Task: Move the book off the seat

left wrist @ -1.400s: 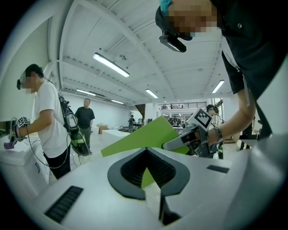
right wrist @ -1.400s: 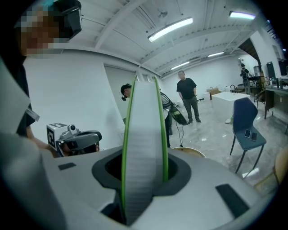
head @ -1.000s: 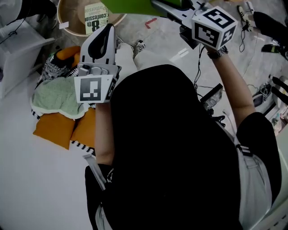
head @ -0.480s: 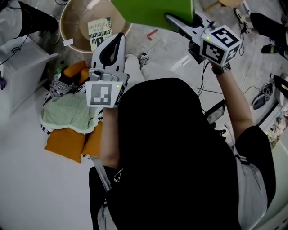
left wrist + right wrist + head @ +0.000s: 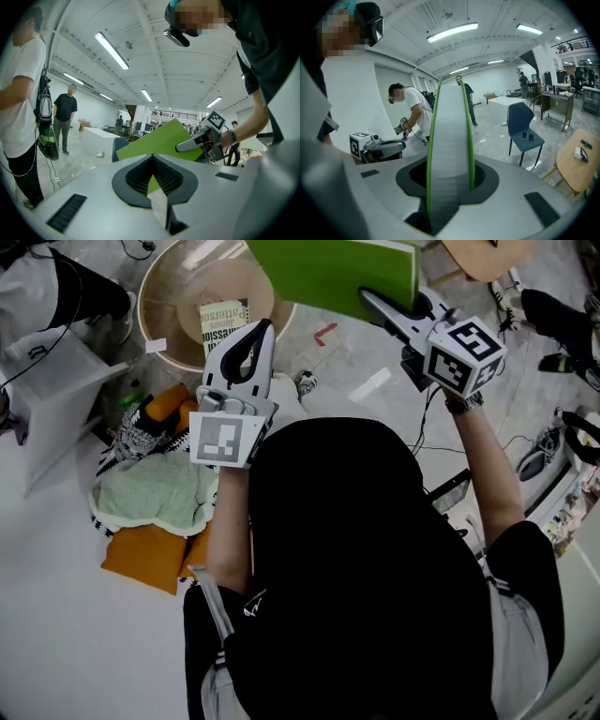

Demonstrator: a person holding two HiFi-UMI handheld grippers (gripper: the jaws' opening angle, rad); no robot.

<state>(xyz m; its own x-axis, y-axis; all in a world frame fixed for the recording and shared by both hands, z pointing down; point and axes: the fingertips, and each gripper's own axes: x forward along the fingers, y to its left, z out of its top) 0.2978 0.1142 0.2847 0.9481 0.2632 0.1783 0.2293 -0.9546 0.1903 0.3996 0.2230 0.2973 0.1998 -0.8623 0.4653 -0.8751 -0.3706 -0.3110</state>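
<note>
A green-covered book point(image 5: 328, 273) is held up in the air, clamped near its lower edge by my right gripper point(image 5: 375, 301), which is shut on it. In the right gripper view the book's white page edge point(image 5: 447, 154) fills the gap between the jaws. My left gripper point(image 5: 263, 326) is shut with nothing in it, and hangs left of the green book, above a round beige tub point(image 5: 173, 282). From the left gripper view point(image 5: 152, 154), the green book point(image 5: 159, 140) and the right gripper point(image 5: 197, 143) show ahead.
A second book with printed text point(image 5: 222, 320) lies inside the tub. Orange cushions point(image 5: 141, 559) and a pale green cloth point(image 5: 155, 493) lie on the floor at left beside a white box point(image 5: 47, 381). A blue chair point(image 5: 525, 126) and a round wooden table point(image 5: 579, 159) stand further off. People stand around.
Both grippers and the green book have slid down and right in the head view, and the tub and cushions with them. More of the book shows. Neither grip has changed.
</note>
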